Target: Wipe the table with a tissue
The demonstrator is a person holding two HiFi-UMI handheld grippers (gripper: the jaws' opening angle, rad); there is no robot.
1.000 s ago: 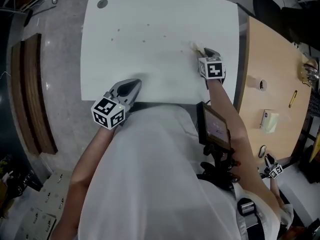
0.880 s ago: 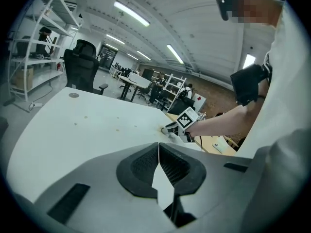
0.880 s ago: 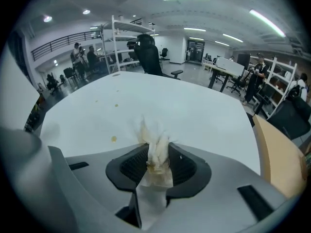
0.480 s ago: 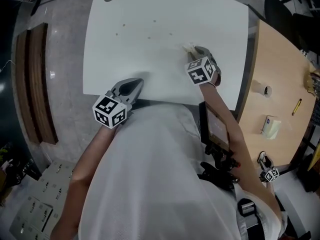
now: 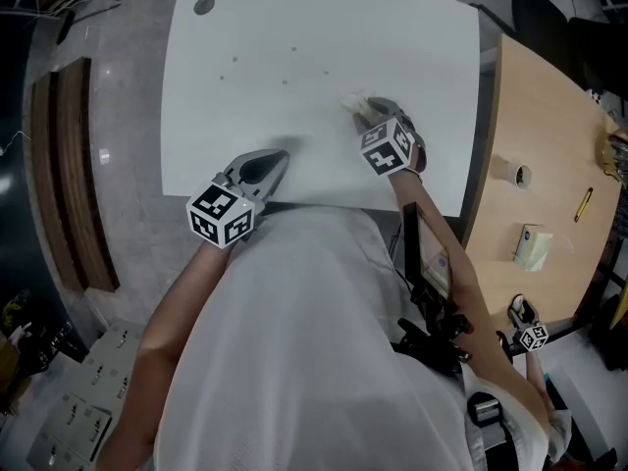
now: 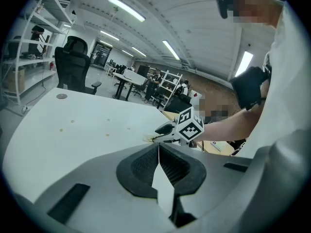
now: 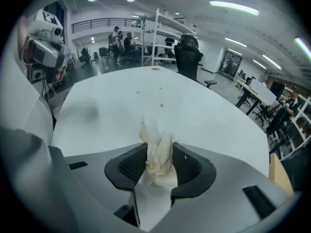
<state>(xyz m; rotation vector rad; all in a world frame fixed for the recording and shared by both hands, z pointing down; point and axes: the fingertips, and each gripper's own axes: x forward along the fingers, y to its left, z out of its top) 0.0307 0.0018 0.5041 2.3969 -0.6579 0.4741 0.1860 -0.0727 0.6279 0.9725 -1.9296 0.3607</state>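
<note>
White and wide, the counter [image 5: 294, 18] fills the top of the head view, and the gripper views show a big room with shelves and chairs around it. Seen from the head, the right gripper [image 5: 365, 112] is at about 5 o'clock from the middle of the counter. The tissue [image 5: 350, 103] pokes out of it toward 10 o'clock. Its fingers have just been opening a little, but the tissue sits between them and both sides press on it, so it is held. The right gripper view shows a crumpled, cream-white wad with a thin tuft sticking out past the tips. The left gripper [image 5: 279, 157] is at about 7 o'clock, by the near edge, with its fingers closed together and nothing in them. A few little brown specks [image 5: 286, 81] lie at about 10 o'clock from the tissue, well apart from it. I think the tissue is very light and soft and will squash at any push. It is thin, so it may rip or slip out if dragged hard. The best place to hold it looks like the thick bunched middle, with the loose tuft left free to rub the counter.
</note>
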